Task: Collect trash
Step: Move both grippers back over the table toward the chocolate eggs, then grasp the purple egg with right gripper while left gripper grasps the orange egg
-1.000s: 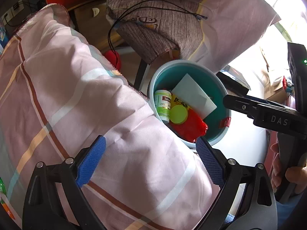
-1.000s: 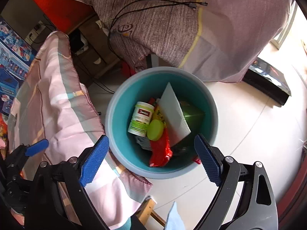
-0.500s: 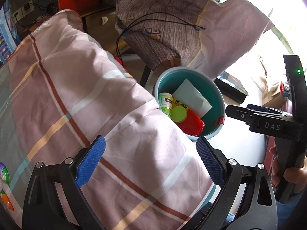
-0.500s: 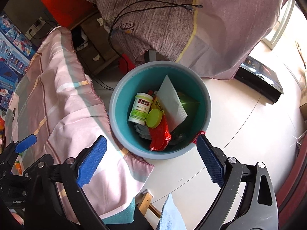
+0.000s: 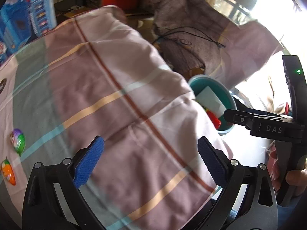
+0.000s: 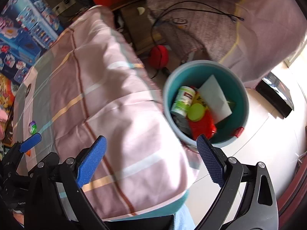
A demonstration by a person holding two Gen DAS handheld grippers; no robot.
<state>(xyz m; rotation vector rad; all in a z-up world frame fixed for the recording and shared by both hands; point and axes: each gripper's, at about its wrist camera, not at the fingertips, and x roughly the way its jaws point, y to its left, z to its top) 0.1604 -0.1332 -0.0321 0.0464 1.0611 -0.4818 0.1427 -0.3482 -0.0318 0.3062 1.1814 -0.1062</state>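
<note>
A teal bin (image 6: 237,85) stands on the floor beside a surface draped in pink plaid cloth (image 6: 107,103). Inside lie a green-and-white bottle (image 6: 183,101), a yellow-green lid (image 6: 195,112), a red wrapper (image 6: 203,127) and white paper (image 6: 214,97). The cloth hides part of the bin (image 5: 225,94) in the left wrist view. A green-and-purple wrapper (image 5: 18,141) and an orange wrapper (image 5: 7,172) lie on the cloth (image 5: 115,95) at far left. My left gripper (image 5: 150,143) hovers open over the cloth. My right gripper (image 6: 151,140) is open and empty, left of the bin.
A black cable (image 6: 201,9) trails over a brown-grey cloth behind the bin. A red round object (image 6: 159,55) and a black flat object (image 6: 276,94) sit on the white tile floor (image 6: 268,143). Blue toy boxes (image 6: 25,25) stand at far left. A hand (image 5: 295,176) holds the right tool.
Both grippers have swung left, away from the bin and over the plaid cloth. The bin has slid right in both views, and the two wrappers have come into sight.
</note>
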